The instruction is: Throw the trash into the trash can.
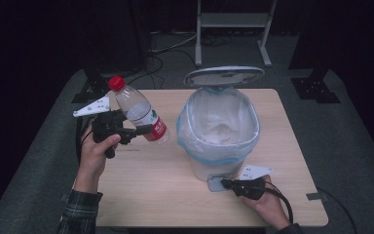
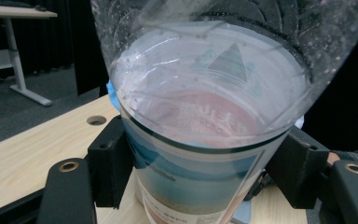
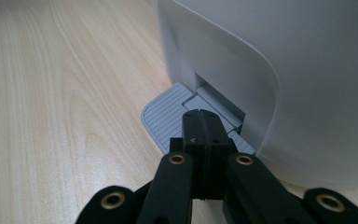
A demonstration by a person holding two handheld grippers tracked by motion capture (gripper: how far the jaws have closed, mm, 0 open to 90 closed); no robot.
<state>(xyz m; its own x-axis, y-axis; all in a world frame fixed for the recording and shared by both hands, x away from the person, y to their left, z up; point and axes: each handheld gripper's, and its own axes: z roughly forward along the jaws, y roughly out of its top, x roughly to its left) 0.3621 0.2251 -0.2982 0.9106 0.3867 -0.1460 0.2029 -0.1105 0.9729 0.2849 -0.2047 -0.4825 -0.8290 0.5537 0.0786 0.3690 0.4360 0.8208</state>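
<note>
A clear plastic bottle (image 1: 139,114) with a red cap and red label hangs tilted above the table, left of the bin. My left gripper (image 1: 135,131) is shut on the bottle's lower body, and the left gripper view has the bottle (image 2: 205,116) wedged between its two black fingers (image 2: 109,161). A white pedal bin (image 1: 217,134) with a blue-edged liner stands mid-table, its lid (image 1: 224,76) raised. My right gripper (image 1: 224,184) is shut, its tip pressing on the grey pedal (image 1: 214,184) at the bin's foot. In the right gripper view the closed gripper (image 3: 201,122) rests on the ribbed pedal (image 3: 165,116) beside the bin wall (image 3: 279,70).
The wooden table (image 1: 146,185) has bare room in front of and to the left of the bin. A round hole (image 2: 96,120) sits in the tabletop. A white desk frame (image 1: 231,29) and cables lie on the dark floor behind the table.
</note>
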